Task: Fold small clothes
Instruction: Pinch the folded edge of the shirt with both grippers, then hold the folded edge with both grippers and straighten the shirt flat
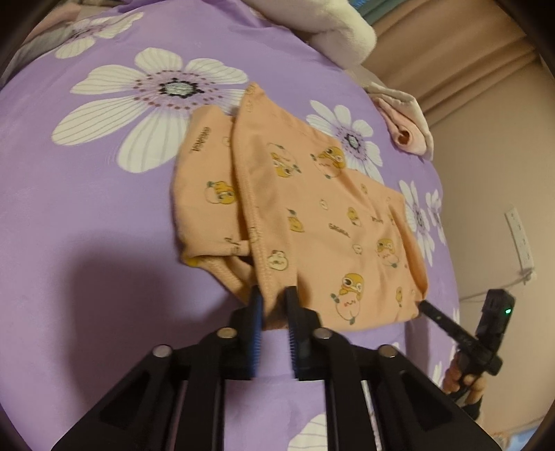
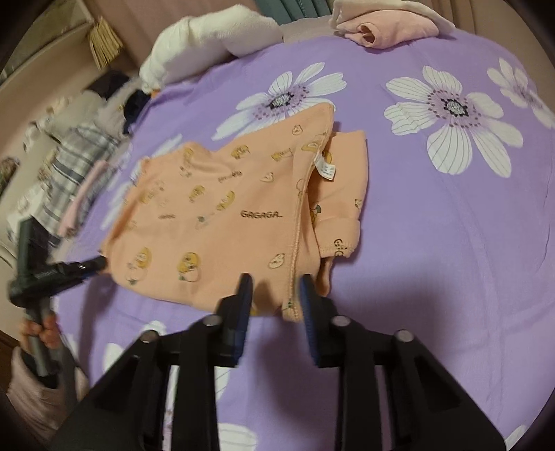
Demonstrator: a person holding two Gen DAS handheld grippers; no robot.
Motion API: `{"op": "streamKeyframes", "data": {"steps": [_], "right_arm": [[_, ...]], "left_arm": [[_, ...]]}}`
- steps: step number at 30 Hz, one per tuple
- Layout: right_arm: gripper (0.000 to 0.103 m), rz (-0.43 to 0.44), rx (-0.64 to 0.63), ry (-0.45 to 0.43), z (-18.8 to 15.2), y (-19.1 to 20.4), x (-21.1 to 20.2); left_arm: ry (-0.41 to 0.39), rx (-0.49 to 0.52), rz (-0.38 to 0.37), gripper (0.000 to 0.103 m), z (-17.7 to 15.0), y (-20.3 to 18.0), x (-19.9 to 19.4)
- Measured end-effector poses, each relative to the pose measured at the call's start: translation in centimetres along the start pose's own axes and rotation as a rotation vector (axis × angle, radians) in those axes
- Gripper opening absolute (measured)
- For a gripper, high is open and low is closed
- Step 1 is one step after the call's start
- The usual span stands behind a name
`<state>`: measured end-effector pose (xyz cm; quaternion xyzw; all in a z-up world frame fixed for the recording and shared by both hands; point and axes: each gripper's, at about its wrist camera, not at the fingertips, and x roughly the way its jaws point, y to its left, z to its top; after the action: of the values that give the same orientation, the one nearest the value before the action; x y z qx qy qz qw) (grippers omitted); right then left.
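Left fingers: the left gripper [image 1: 274, 298] is pinched on the near hem of the orange baby top [image 1: 312, 215]. The cloth sits between its blue pads [image 1: 257, 312].
Right fingers: the right gripper [image 2: 274, 295] is pinched on the same near hem, at the other corner, beside the stitched edge. Seen from the left camera, the tip of the right gripper [image 1: 425, 307] touches the hem corner.
Hands: a person's hand [image 2: 38, 329] holds the handle of the left gripper.
The top: it lies flat on the purple flower bed cover [image 2: 451, 260], in the middle of the bed. One side looks already folded over, and the white tag [image 2: 326, 168] shows.
Done so far: I think one side fold is made.
Left to do: the hem likely still has to go up to the neck end, to make it small.
Room to move: the cover past the top is bare, so there is room.
Edges: the bed edge is near the right corner of the hem. A white blanket [image 2: 208, 38] and pink folded clothes [image 2: 388, 31] sit far back. More clothes [image 2: 79, 152] lie at the side.
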<state>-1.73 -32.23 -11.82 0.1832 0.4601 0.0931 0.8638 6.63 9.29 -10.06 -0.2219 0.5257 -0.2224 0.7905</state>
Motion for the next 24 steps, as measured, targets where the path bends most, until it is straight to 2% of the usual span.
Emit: {"op": "streamKeyframes", "data": {"steps": [2, 5, 7, 10, 12, 17, 21, 24], "right_arm": [[0.009, -0.017, 0.011, 0.012, 0.1, -0.5, 0.6], [0.007, 0.010, 0.055, -0.003, 0.3, -1.5, 0.4], [0.006, 0.031, 0.092, -0.016, 0.4, -2.2, -0.2], [0.003, 0.038, 0.099, -0.039, 0.5, -2.4, -1.4], [0.003, 0.000, 0.102, -0.049, 0.5, -3.0, -2.2], [0.004, 0.000, 0.142, -0.014, -0.5, -4.8, -1.9], [0.009, 0.070, 0.168, -0.059, -1.0, -4.6, -2.3], [0.028, 0.090, 0.176, -0.066, -0.6, -4.1, -2.4]], "left_arm": [[-0.020, -0.017, 0.005, 0.004, 0.1, 0.7, -0.7], [-0.056, -0.025, 0.059, 0.003, 0.1, 1.5, -1.5], [-0.073, -0.032, 0.064, 0.003, 0.2, 1.8, -2.0], [-0.070, -0.013, 0.065, 0.003, 0.3, 1.9, -2.8], [-0.069, 0.007, 0.083, 0.003, 0.2, 1.9, -3.1], [-0.061, 0.034, 0.153, 0.003, -0.2, 2.2, -2.5], [-0.049, 0.042, 0.157, 0.003, -0.3, 2.1, -2.3], [-0.040, 0.055, 0.159, 0.003, 0.1, 1.9, -2.4]]}}
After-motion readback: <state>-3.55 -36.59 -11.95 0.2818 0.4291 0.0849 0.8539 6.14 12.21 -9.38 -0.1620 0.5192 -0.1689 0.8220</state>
